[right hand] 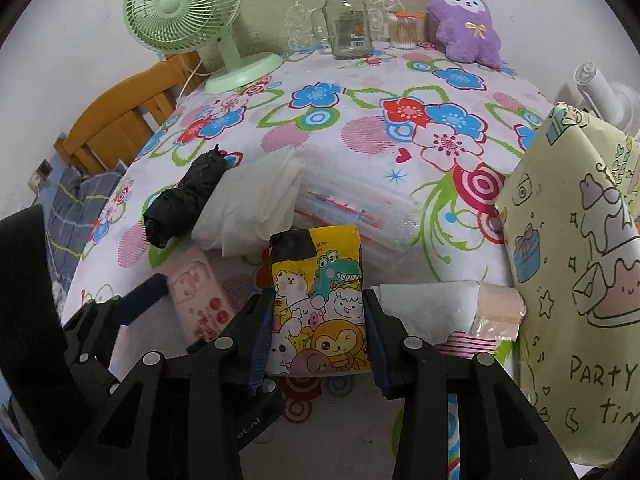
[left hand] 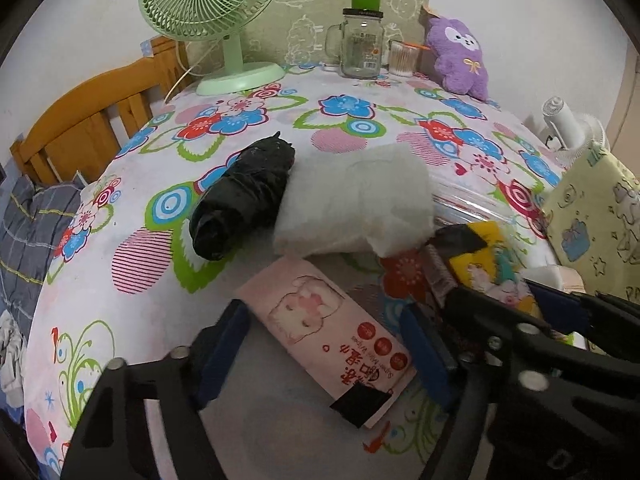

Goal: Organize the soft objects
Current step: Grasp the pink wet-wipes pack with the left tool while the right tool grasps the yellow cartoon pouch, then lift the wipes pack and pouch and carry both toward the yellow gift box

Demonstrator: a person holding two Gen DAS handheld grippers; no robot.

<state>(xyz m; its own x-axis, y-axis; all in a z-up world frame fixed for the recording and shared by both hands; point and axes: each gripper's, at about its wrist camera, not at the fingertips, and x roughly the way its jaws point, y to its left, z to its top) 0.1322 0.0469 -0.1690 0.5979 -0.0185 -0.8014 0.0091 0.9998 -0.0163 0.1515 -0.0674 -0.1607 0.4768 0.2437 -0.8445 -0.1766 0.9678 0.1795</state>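
While my right gripper (right hand: 319, 316) pinches the yellow cartoon tissue pack (right hand: 320, 300), just beside it my left gripper (left hand: 324, 344) straddles the pink wet-wipes pack (left hand: 324, 330), fingers spread.

Glossy plastic cartoon tissue pack (right hand: 318, 300), matt floral cloth tablecover (right hand: 360, 128), fuzzy purple plush (right hand: 464, 20).

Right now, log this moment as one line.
left gripper: open, straddling pink wet-wipes pack | right gripper: shut on yellow cartoon-animal tissue pack | both on floral tablecloth

Both wrist views face the fan (left hand: 211, 0) closely.
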